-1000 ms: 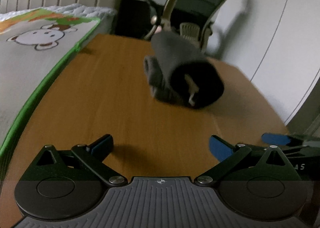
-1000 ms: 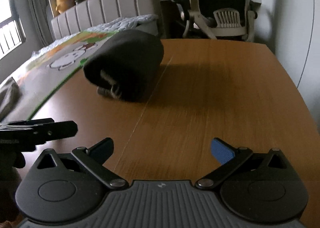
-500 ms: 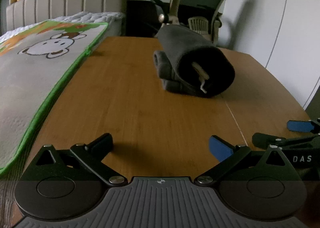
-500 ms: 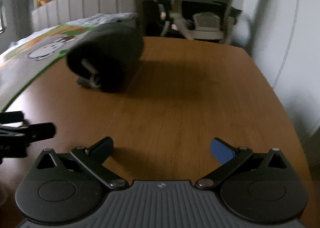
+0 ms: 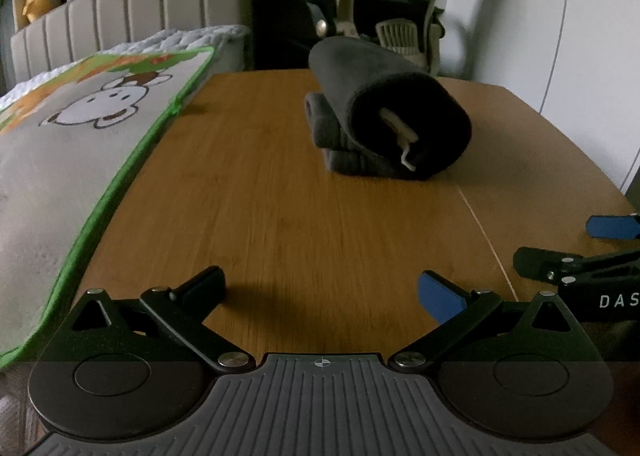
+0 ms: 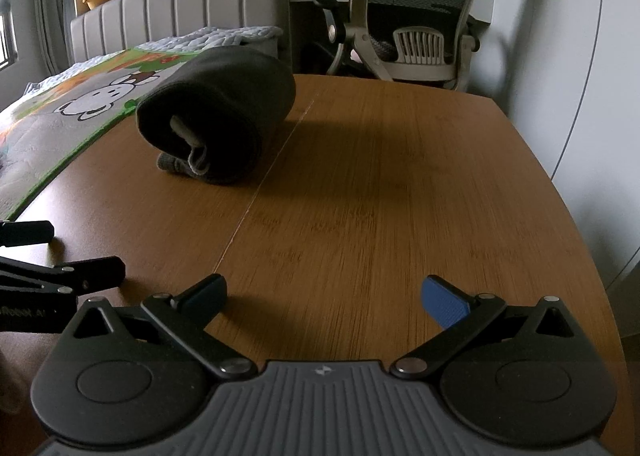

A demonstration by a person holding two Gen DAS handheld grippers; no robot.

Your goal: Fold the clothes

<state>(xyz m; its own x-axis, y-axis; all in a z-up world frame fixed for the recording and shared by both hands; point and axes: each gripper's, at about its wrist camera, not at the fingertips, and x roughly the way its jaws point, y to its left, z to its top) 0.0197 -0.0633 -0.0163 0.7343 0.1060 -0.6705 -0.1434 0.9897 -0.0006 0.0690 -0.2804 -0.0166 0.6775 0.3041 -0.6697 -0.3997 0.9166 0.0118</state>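
White letters "DAS" are showing on the black body of my right gripper as it is poking in from the right of the left view; on my left gripper, seen from the right view, I am reading "Robot" and a little more that is too small to make out.

The rolled dark garment is lying on the wooden desk, ahead of both grippers and well apart from them. It is a thick, soft, fleecy-looking cylinder, charcoal, with a pale strip of fabric peeking out of its open end, and it is sitting on a flatter ribbed grey layer. From the right view the same roll is resting left of the thin seam running along the desk, whose surface is a warm, fine-grained bamboo look.

Left of the desk, a quilted blanket with a cartoon monkey and a green border is covering a bed. A mesh office chair is standing beyond the far edge.

My left fingers are spreading wide apart, holding nothing, hovering over bare wood. My right fingers, blue-padded, are equally wide apart and empty.
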